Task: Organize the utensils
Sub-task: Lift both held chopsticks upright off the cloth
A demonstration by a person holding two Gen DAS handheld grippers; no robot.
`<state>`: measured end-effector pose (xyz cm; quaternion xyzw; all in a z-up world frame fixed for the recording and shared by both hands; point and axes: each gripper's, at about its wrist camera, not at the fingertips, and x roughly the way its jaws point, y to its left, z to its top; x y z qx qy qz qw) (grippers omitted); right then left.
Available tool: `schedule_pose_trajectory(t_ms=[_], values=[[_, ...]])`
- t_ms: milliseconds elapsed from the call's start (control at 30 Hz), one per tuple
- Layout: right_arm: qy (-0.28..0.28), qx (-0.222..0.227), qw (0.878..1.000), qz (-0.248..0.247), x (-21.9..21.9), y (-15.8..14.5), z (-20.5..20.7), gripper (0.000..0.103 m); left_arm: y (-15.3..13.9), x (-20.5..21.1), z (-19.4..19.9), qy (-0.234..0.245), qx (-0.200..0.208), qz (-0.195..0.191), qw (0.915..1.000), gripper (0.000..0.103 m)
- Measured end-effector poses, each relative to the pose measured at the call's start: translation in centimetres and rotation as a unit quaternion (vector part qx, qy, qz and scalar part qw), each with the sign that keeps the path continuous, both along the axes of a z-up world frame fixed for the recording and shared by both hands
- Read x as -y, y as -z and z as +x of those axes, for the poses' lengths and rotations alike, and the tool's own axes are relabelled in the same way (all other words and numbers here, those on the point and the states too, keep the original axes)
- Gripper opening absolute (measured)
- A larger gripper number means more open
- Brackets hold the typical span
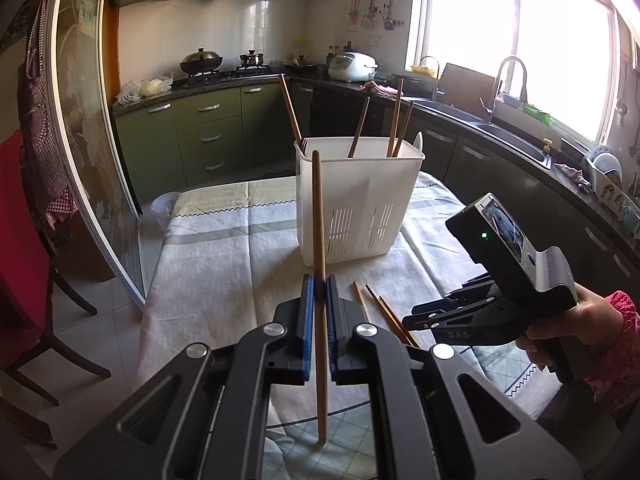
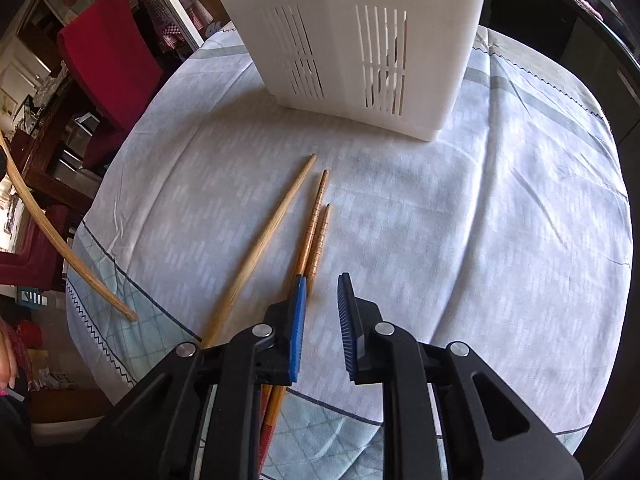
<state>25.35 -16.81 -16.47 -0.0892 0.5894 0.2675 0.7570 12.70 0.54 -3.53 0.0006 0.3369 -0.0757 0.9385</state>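
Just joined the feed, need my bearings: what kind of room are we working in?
A home kitchen, most likely: a gas stove with a wok, a rice cooker on the counter, and a sink with a tall faucet under the window.

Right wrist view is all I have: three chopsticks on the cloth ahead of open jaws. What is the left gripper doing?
Observer: The left gripper is shut on one chopstick, held upright.
Operator: Is anything in the white caddy yet?
Observer: Yes, four chopsticks stick up out of the caddy.
Operator: Anything else in it?
Observer: A pale handle shows at its far right corner; I cannot tell what it belongs to.
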Motion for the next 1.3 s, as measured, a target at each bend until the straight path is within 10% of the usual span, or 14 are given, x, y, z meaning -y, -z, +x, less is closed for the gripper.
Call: schedule_pose_trajectory(t_ms=[667, 1300], values=[[0.006, 0.019, 0.999, -0.046, -3.8, 0.9, -0.9, 0.006, -0.1, -1.1, -0.9, 0.001, 0.009, -0.02, 0.9998, 0.006], [0.057, 0.138, 0.984, 0.097, 5.2, -10.8, -5.1, 0.006, -1.5, -1.2, -1.1, 0.004, 0.017, -0.02, 0.9997, 0.006]])
